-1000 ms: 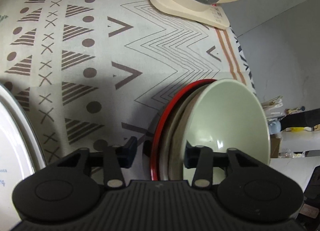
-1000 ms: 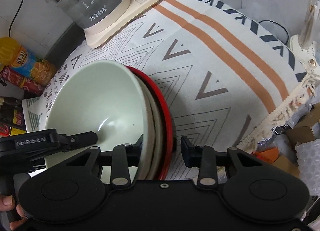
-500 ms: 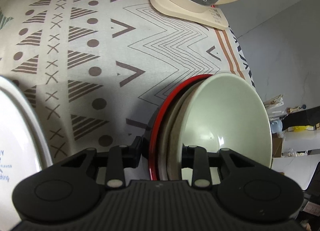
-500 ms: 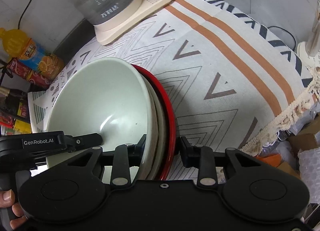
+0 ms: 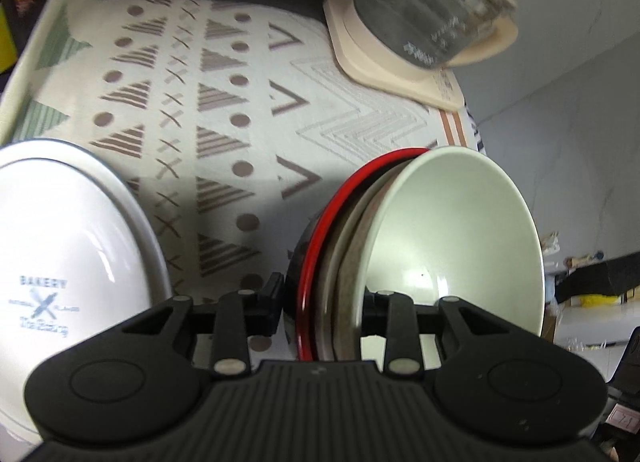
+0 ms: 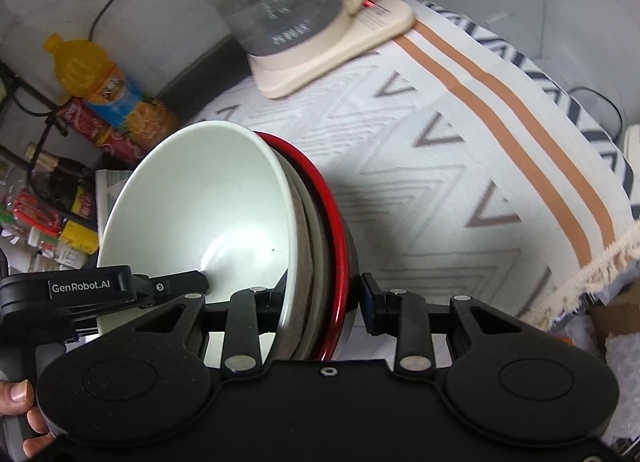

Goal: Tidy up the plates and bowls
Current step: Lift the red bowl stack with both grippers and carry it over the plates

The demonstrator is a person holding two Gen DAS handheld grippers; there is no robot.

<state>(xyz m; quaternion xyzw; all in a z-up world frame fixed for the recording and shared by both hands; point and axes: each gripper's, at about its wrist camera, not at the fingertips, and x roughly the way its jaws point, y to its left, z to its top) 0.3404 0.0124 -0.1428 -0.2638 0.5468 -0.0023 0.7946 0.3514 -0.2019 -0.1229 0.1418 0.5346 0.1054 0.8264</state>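
Both grippers are clamped on one nested stack of bowls [image 5: 352, 262]: my left gripper [image 5: 322, 302] pinches its rims from one side and my right gripper [image 6: 322, 294] from the opposite side. I see a pale green bowl [image 6: 208, 201] innermost and empty, a beige bowl [image 6: 306, 246] behind it, and a red-rimmed bowl [image 6: 340, 229] outermost. I hold the stack tilted on edge above the patterned tablecloth [image 5: 224, 133]. A white plate [image 5: 68, 246] printed BAKERY lies to the left, and a glass kettle [image 6: 280, 1] stands on its cream base at the back
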